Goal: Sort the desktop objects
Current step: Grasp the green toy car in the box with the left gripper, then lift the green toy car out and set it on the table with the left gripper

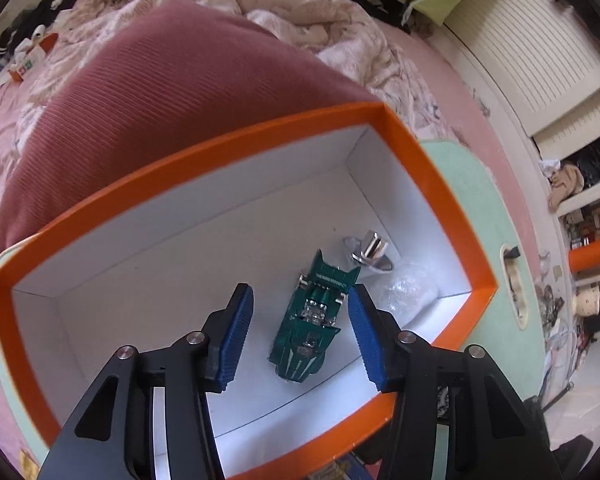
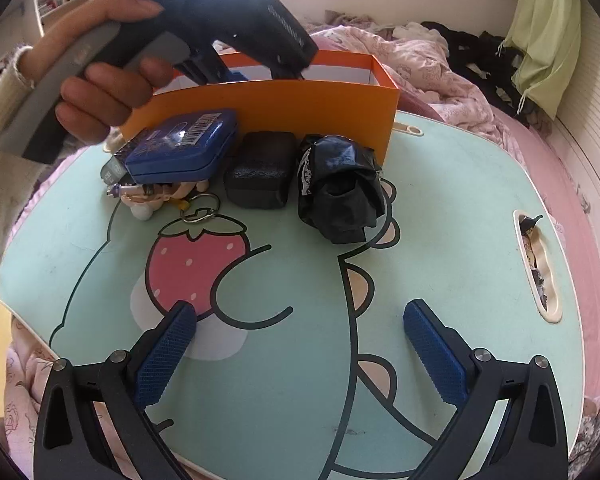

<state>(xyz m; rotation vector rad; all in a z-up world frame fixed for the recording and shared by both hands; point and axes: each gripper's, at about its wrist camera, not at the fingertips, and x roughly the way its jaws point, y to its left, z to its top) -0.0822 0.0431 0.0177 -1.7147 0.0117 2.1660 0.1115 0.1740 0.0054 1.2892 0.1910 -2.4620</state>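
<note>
Right gripper (image 2: 300,356) idles wide open and empty near the lap table's (image 2: 460,208) front edge. Unsorted tin (image 2: 180,148), black pouch (image 2: 260,168) and black bag (image 2: 340,188) wait along the orange box's (image 2: 260,112) outside wall. Left gripper (image 1: 300,332) hangs part-open over the box, nothing between its pads; toy car (image 1: 310,320) already lies inside near the right wall.

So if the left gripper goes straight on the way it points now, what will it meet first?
Most likely the green toy car on the floor of the orange box. The left gripper points down into the box, its open jaws on either side of the car. Depth is hard to judge.
</note>
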